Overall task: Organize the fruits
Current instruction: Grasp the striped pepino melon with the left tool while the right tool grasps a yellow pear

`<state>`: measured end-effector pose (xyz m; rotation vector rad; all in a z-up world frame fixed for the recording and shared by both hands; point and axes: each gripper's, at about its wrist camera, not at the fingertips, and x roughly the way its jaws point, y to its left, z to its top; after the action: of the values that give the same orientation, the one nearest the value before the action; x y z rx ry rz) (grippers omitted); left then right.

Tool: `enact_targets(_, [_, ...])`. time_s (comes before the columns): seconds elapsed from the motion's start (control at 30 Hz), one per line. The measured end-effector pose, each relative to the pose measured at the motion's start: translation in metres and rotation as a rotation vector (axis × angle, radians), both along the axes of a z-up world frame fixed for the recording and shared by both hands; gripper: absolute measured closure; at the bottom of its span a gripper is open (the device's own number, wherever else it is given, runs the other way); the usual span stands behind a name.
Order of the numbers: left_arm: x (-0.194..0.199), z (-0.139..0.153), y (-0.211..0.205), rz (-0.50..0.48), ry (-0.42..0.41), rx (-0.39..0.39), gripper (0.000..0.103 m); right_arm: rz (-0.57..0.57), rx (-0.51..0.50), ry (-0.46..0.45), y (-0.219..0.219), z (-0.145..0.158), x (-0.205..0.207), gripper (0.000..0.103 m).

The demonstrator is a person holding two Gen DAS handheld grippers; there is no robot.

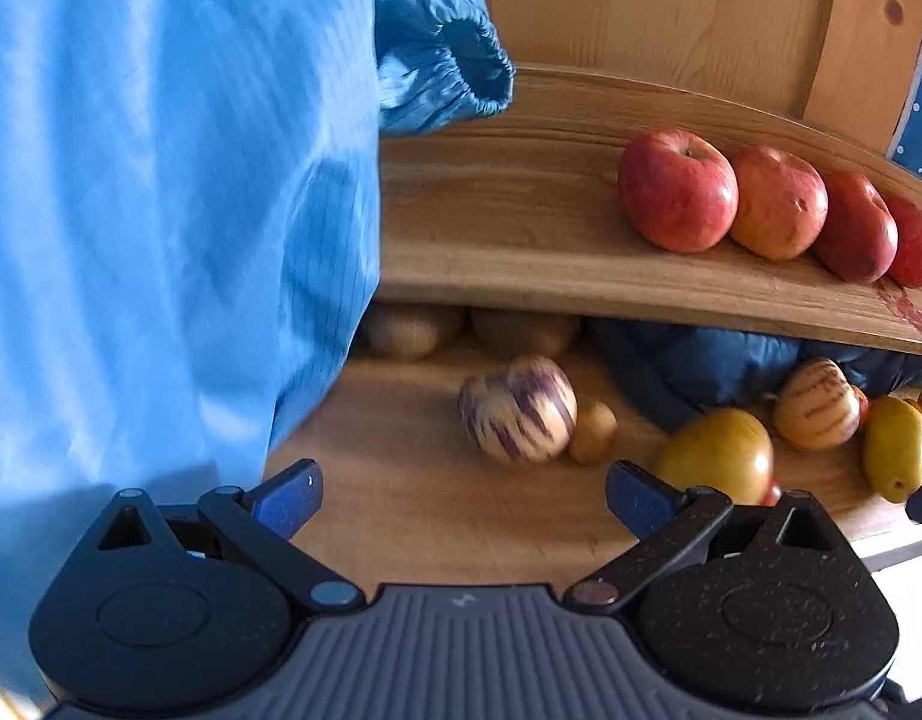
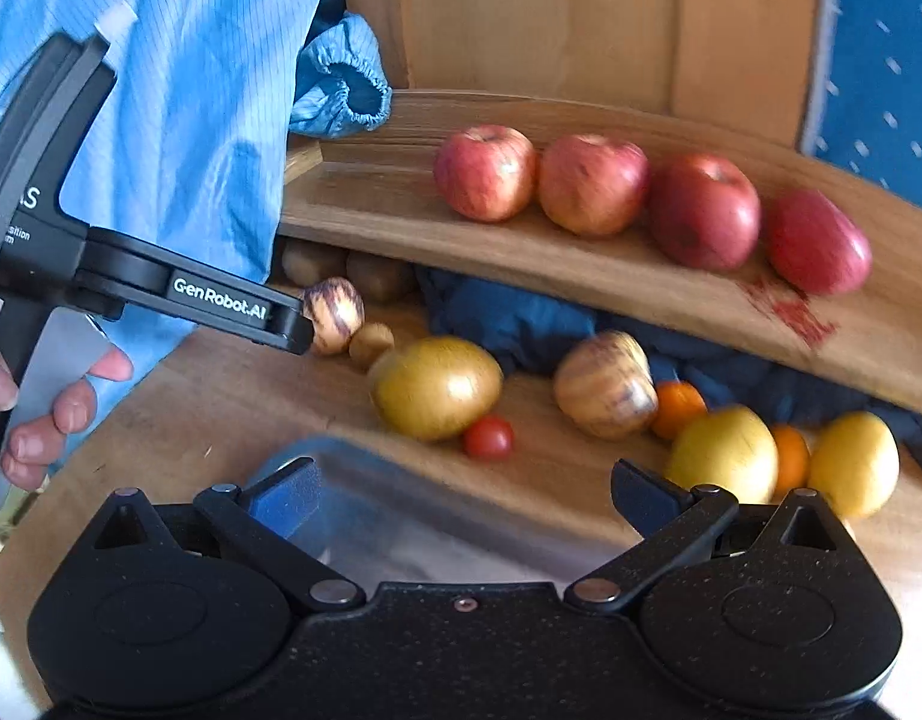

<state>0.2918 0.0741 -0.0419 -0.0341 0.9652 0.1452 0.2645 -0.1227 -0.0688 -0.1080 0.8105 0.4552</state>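
Four red apples [image 2: 592, 183] sit touching in a row on the raised wooden shelf [image 2: 580, 276], toward its right end. Below it, on the round wooden tabletop [image 1: 413, 498], loose fruit lies scattered: a purple-striped cream melon [image 1: 517, 411] with a small brown fruit [image 1: 592, 433] just beside it, a large yellow-green pear-like fruit [image 2: 437, 387], a small red tomato [image 2: 488, 437] touching its near side, a second striped melon [image 2: 606, 384], oranges [image 2: 675, 408] and yellow lemons [image 2: 853, 462] further right. Dark blue cloth [image 2: 508, 318] is bunched under the shelf.

The left gripper [image 1: 463, 495] hovers near the striped melon, jaws wide apart and empty. The right gripper [image 2: 463, 495] is also spread wide, holding nothing, above the table's near edge. A light blue sleeve [image 1: 161, 210] fills the left.
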Motion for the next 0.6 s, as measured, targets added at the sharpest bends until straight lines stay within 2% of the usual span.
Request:
enact_targets(0.1, [0.015,-0.008,0.01,-0.057,0.013,-0.037,0.001,-0.043,-0.062,-0.031,0.025,-0.006,0.012,0.001])
enact_targets(0.2, [0.026,-0.015,0.019,-0.077,0.022,-0.086,0.001,-0.049,-0.089,-0.008,0.044,-0.013,0.025,0.001])
enact_targets(0.4, [0.042,-0.026,0.035,-0.081,0.044,-0.196,0.01,-0.048,-0.119,0.005,0.065,-0.019,0.038,0.01])
enact_targets(0.6, [0.053,-0.035,0.047,-0.112,0.065,-0.276,0.02,-0.092,-0.133,0.034,0.072,-0.025,0.05,0.021])
